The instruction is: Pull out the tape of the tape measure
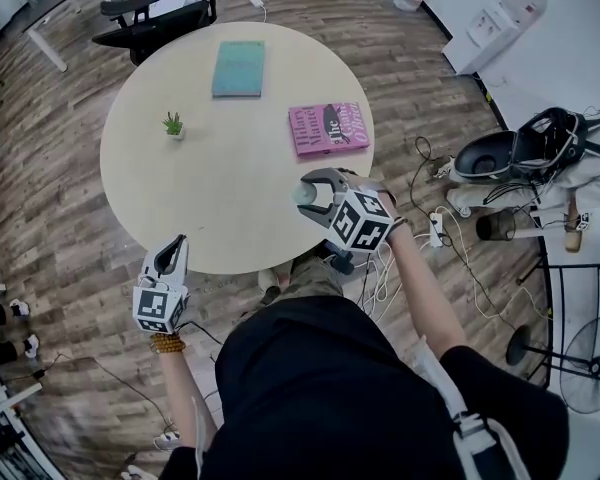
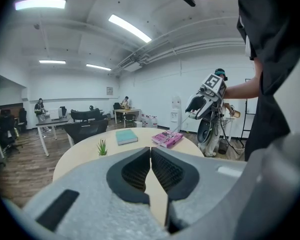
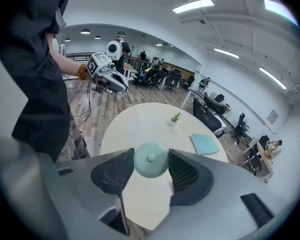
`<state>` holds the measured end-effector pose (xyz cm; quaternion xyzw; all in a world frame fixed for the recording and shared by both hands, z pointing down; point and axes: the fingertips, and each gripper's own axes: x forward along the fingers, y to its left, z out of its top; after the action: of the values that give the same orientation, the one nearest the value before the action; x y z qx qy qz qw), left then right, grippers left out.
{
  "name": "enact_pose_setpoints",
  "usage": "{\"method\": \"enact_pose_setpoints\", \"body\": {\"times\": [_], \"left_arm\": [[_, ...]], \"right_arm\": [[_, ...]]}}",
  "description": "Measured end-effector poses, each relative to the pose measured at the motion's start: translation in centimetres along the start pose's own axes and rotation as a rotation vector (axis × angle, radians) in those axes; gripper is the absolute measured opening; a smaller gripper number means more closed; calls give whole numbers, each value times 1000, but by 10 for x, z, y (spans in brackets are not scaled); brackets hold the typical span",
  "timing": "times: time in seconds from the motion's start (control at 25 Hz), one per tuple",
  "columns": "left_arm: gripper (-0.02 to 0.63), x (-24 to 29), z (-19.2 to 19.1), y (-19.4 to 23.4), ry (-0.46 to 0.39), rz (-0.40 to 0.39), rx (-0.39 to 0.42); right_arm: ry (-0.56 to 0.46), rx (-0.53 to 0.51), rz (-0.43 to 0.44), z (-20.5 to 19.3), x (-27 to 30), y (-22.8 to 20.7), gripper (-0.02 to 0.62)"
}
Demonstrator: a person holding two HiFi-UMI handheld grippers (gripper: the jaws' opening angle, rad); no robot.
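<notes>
A round pale-green tape measure (image 1: 303,194) (image 3: 150,159) sits between the pads of my right gripper (image 1: 311,194) (image 3: 151,160), which is shut on it above the near right edge of the table. A thin white tape (image 3: 133,105) (image 2: 183,128) runs from it across to my left gripper (image 1: 173,247) (image 2: 150,150). That gripper is off the table's near left edge, and its jaw tips meet, pinched on the tape's end. Each gripper shows in the other's view: the right gripper (image 2: 196,109) and the left gripper (image 3: 116,82).
The round beige table (image 1: 230,203) carries a teal book (image 1: 238,68), a pink book (image 1: 328,128) and a small potted plant (image 1: 173,125). Office chairs (image 1: 160,13) stand behind it. Cables and a power strip (image 1: 437,230) lie on the wooden floor at right.
</notes>
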<state>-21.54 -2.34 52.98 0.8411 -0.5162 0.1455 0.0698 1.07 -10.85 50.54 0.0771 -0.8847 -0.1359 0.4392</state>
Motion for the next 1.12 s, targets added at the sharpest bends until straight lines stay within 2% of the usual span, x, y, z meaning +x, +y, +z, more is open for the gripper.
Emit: {"method": "enact_pose_setpoints", "body": {"times": [0.2, 1.12], "left_arm": [[20, -4, -3, 7, 18, 22, 0], [21, -30, -28, 39, 55, 165, -107]], "right_arm": [[5, 12, -4, -3, 0, -2, 216], [44, 55, -56, -39, -17, -7, 216]]}}
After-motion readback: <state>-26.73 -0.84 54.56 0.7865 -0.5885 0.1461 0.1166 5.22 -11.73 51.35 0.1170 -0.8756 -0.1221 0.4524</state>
